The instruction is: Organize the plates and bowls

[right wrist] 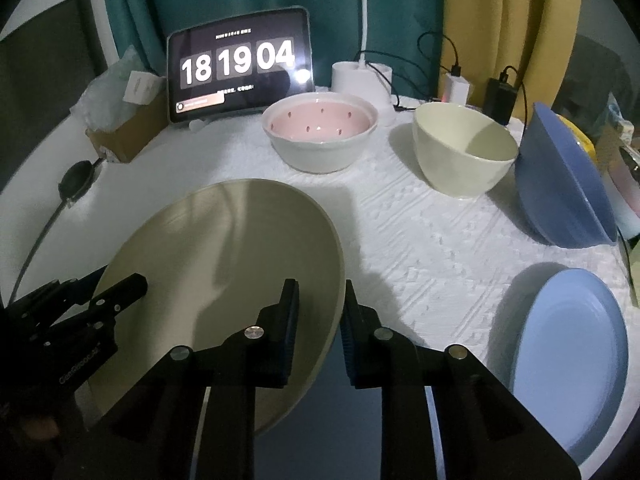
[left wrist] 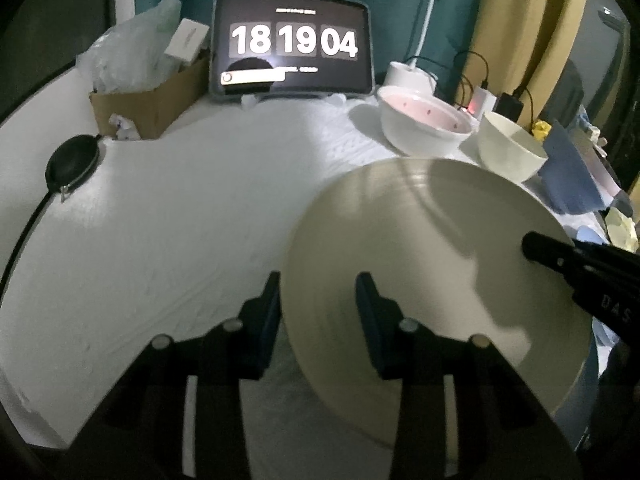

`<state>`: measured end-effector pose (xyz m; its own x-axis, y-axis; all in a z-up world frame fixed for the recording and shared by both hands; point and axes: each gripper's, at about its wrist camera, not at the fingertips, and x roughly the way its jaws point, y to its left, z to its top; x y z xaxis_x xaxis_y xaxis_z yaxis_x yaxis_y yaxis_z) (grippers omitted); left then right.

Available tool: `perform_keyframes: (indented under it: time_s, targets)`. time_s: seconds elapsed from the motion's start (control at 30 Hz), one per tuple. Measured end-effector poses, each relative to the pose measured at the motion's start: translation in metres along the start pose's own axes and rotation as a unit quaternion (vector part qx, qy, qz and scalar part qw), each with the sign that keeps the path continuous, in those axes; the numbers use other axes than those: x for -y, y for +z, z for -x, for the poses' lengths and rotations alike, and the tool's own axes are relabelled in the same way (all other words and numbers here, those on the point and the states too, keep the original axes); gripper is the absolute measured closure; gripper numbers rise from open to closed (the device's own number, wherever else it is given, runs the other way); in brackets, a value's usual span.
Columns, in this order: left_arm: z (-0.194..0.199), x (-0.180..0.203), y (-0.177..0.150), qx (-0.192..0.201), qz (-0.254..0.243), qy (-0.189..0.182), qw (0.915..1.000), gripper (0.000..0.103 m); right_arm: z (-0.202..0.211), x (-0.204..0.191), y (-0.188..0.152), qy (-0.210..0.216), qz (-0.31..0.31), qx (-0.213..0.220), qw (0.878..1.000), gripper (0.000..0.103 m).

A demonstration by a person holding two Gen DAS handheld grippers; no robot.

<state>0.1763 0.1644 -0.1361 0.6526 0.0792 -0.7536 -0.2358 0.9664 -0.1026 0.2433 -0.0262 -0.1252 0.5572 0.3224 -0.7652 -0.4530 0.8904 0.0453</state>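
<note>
white-clothed counter: left gripper and right gripper each narrowly pinch opposite rims of tilted cream plate; uneven pull could slip it onto counter.

A: What do the grippers look like?
B: The left gripper is matte black, two angular arms ending in flat rectangular pads, with four round silver pivot pins across the linkage.
A: And the other?
B: The right gripper matches it, though its pads show ribbed blue faces. Small screws dot each finger's side, beside faint pale lettering
</note>
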Motion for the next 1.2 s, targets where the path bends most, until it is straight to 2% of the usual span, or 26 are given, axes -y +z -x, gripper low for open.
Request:
perform_keyframes:
  time_s: [0.4, 1.2]
  targets:
    - [0.022, 0.030, 0.001, 0.019, -0.023, -0.008, 0.9995, 0.065, 0.027, 0.023, -0.007, -0.002, -0.022, 0.024, 0.999, 0.081]
    - [0.047, 0.126, -0.001, 0.031, -0.087, -0.008, 0.9957, 0.065, 0.071, 0.111, -0.039, -0.002, -0.082, 0.062, 0.995, 0.081]
